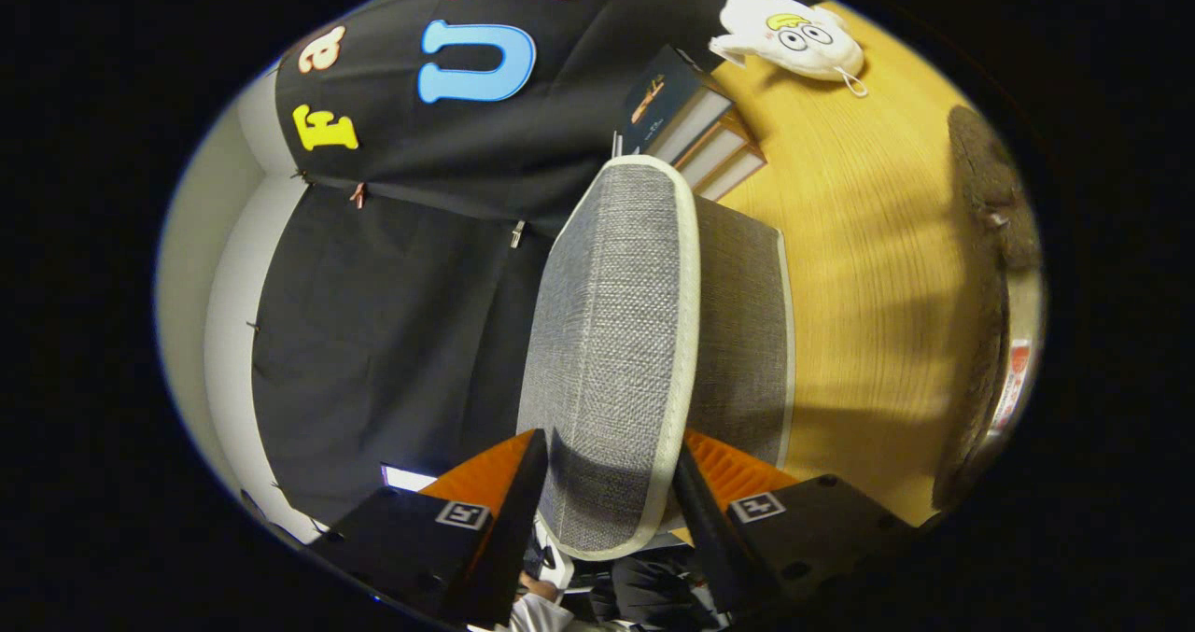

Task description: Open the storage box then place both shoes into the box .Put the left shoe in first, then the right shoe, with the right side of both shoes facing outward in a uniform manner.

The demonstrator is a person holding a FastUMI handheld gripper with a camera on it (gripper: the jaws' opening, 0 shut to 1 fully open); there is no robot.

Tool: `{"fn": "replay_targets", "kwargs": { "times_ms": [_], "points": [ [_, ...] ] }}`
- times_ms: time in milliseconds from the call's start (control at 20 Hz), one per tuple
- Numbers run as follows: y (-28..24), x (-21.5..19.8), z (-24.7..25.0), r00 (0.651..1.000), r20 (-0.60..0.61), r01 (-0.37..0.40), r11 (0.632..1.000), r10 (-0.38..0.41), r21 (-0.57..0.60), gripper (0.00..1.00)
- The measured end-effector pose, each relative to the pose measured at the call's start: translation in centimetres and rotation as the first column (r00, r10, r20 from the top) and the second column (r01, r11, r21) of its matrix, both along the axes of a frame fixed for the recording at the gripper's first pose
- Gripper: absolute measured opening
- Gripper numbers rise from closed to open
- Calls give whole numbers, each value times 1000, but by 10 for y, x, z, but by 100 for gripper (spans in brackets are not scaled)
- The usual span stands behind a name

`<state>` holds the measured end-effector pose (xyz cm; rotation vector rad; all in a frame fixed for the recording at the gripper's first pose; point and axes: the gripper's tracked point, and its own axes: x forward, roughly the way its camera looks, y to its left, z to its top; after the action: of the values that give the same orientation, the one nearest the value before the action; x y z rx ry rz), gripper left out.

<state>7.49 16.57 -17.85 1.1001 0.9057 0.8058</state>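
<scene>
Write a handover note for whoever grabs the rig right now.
Gripper: fingers on either side of the grey lid, apparently shut on its edge, lid lifted and tilted.
Box: on the wooden table, just beyond the lid; stacked books and a plush toy lie farther off.
Done: opening under way.
Left: swing the lid fully clear, release it, then load the left shoe, then the right, right sides outward.
</scene>
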Motion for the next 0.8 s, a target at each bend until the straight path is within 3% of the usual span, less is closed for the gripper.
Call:
{"fn": "replay_targets", "kwargs": {
  "times_ms": [250, 400, 500, 800],
  "points": [
    [-5, -3, 5, 982, -186, -5, 989, 34, 151, 54],
    [-4, -4, 12, 969, -238, -17, 984, 60, 179, 25],
    [1, -8, 17, 956, -272, -48, 977, 106, 210, 21],
    [-1, -12, 29, 975, -208, -34, 985, 70, 172, 5]
  ]
}}
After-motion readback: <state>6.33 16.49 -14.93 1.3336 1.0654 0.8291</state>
